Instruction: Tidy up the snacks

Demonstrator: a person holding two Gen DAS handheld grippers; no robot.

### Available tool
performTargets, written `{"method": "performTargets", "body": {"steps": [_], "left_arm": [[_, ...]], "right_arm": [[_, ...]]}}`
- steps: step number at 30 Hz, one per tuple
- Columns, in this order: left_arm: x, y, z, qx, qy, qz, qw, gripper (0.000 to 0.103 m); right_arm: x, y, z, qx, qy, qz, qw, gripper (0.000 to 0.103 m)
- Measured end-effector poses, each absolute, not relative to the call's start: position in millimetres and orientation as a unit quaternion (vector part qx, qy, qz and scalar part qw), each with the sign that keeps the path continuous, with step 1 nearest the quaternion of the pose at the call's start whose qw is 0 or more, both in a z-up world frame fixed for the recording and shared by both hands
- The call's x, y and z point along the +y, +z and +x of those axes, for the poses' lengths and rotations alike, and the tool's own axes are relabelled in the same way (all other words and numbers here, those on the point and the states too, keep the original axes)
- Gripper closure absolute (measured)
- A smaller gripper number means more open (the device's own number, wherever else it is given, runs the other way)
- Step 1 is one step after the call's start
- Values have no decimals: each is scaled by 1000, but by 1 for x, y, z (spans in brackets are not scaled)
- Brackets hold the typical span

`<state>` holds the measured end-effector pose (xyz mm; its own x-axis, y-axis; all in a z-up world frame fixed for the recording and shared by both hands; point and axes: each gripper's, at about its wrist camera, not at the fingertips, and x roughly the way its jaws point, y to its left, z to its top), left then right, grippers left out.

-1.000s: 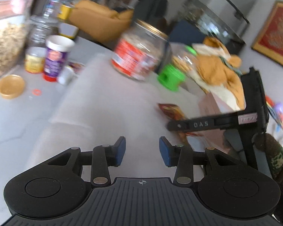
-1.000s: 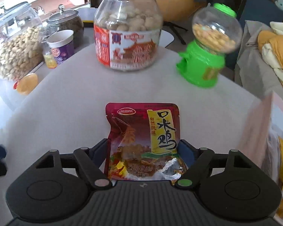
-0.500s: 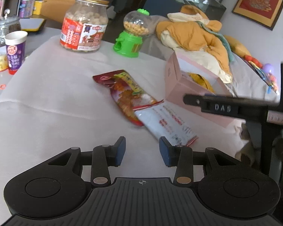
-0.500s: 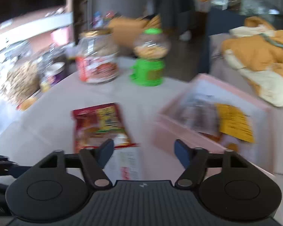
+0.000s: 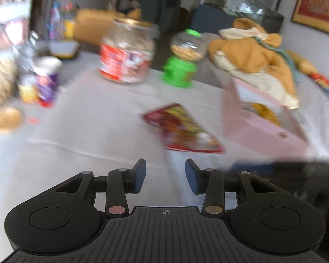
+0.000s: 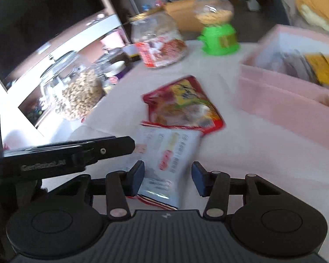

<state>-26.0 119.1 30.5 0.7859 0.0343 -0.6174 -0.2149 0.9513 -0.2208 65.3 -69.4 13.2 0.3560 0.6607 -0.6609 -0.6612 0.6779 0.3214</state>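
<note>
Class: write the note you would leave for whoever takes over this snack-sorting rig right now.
Right claw: closing around the near end of the white-blue packet, pads not yet pressing on it.
Left claw: open, nothing between its pads.
Red packet lies flat on the table, just beyond the white-blue one.
Pink box to the right already holds a few packets.
Left to do: both loose packets, presumably into the box.

Worktop: I see a pale cloth-covered worktop (image 6: 252, 153).
Near me: a white packet (image 6: 166, 164) overlapping a red snack pouch (image 6: 182, 105).
Right: a pink box (image 6: 285, 100).
Far side: a labelled jar (image 5: 126, 52), a green dispenser (image 5: 181, 65), a purple cup (image 5: 47, 81).
</note>
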Motion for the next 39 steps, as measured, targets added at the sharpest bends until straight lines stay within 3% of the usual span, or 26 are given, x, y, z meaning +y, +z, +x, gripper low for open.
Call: {"method": "performTargets", "body": {"steps": [1, 2, 4, 5, 10, 16, 21, 23, 32, 39], "left_arm": [[123, 31, -29, 323, 71, -139, 934, 59], [128, 30, -31, 325, 68, -146, 932, 59], [135, 29, -34, 327, 62, -158, 929, 59], [136, 29, -35, 328, 62, -156, 930, 59], [140, 25, -38, 339, 49, -153, 927, 59], [140, 19, -39, 345, 37, -157, 925, 59], [134, 22, -41, 343, 18, -156, 926, 59], [128, 24, -41, 341, -4, -157, 927, 59], [82, 21, -30, 365, -78, -120, 920, 59], [66, 8, -18, 388, -129, -152, 900, 58]], "right_arm": [[-64, 18, 65, 385, 399, -13, 832, 46], [-58, 24, 67, 371, 395, -26, 840, 29], [-45, 35, 79, 347, 394, -36, 851, 9], [-36, 39, 90, 342, 393, -32, 853, 8], [18, 26, 139, 383, 357, -42, 851, 8], [43, 2, 137, 389, 330, -97, 855, 9], [15, 11, 130, 411, 345, -79, 840, 25], [-6, 12, 123, 418, 336, -71, 841, 38], [-90, 14, 85, 391, 298, -54, 869, 37], [-149, 26, 41, 363, 302, -43, 880, 36]]}}
